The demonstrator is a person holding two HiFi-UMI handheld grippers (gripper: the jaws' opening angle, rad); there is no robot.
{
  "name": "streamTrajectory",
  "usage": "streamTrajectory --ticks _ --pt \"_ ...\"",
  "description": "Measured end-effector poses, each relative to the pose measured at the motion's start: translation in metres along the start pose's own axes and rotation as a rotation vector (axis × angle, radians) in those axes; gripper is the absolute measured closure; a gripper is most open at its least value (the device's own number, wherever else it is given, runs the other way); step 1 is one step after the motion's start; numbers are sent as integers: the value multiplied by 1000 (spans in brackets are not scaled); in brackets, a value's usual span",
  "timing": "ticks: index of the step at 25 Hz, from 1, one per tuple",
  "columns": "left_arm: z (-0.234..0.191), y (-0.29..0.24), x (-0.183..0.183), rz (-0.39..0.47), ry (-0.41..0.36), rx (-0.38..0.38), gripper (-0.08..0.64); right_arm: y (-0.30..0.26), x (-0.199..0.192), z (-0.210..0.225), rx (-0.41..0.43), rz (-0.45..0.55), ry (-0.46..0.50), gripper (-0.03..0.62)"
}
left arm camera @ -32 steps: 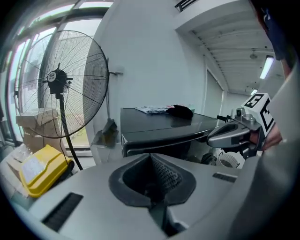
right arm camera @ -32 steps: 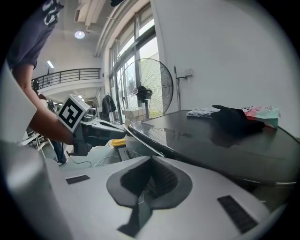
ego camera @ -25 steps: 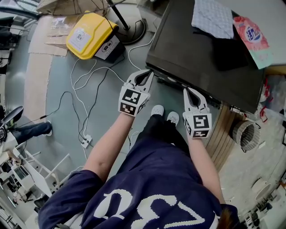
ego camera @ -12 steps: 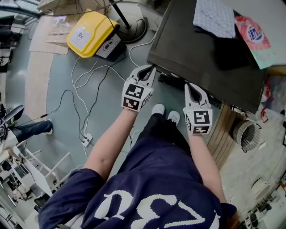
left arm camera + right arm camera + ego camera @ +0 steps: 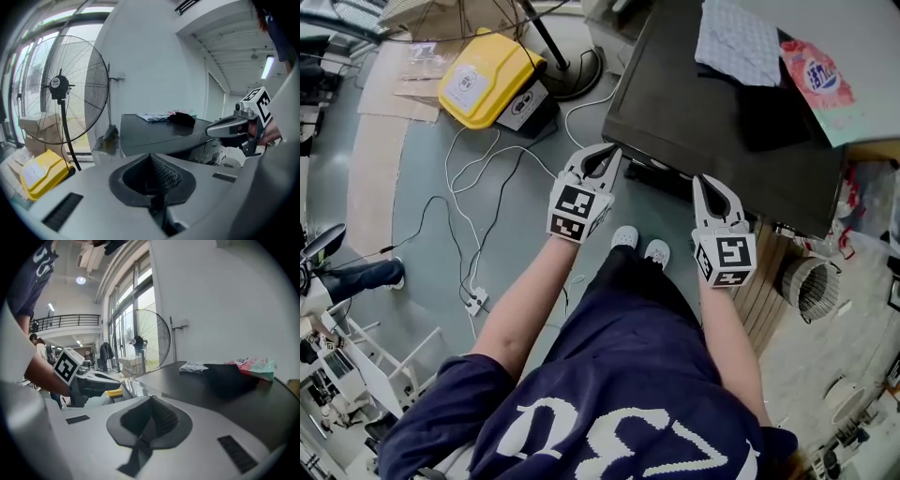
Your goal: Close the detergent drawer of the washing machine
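Observation:
The washing machine (image 5: 722, 112) shows from above as a dark, flat top. A dark strip (image 5: 661, 180) juts from its front edge between my two grippers; it looks like the detergent drawer, but I cannot tell how far out it stands. My left gripper (image 5: 614, 150) is shut and empty, its tip right at the machine's front left corner. My right gripper (image 5: 704, 178) is shut and empty too, its tip at the front edge just right of the strip. In the left gripper view the shut left gripper (image 5: 151, 157) faces the machine top (image 5: 159, 129), with the right gripper (image 5: 229, 126) alongside.
On the machine lie a pale cloth (image 5: 736, 42), a dark cloth (image 5: 773, 117) and a pink detergent pouch (image 5: 811, 75). A yellow case (image 5: 483, 80), a fan base (image 5: 577, 70), loose cables (image 5: 478, 187) and a power strip (image 5: 475, 300) are on the floor at left. A wicker basket (image 5: 811, 281) stands at right.
My right gripper has risen a little and come closer to the machine's front edge. The left gripper has stayed at the corner. Both jaws stayed shut.

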State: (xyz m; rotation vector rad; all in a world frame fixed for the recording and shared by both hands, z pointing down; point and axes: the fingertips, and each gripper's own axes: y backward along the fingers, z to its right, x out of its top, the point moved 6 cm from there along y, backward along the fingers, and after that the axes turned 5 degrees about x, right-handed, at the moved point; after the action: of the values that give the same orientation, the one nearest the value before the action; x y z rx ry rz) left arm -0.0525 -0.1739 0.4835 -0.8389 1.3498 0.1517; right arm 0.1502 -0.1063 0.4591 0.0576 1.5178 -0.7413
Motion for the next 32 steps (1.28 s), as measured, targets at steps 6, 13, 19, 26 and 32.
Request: streamTrajectory --ticks 6,13,19,26,32 --pt "10 26 44 102 -5 26 540 28 44 12 28 166 -6 577" --pt "22 68 104 236 2 23 540 76 106 9 11 324 -63 577" --pt "30 102 144 304 -1 64 540 109 150 -4 22 412 31 577" --pt "41 133 178 341 -35 95 540 130 182 -12 86 454 -42 577" --pt "47 147 196 384 -44 120 540 150 202 -23 69 478 79 578"
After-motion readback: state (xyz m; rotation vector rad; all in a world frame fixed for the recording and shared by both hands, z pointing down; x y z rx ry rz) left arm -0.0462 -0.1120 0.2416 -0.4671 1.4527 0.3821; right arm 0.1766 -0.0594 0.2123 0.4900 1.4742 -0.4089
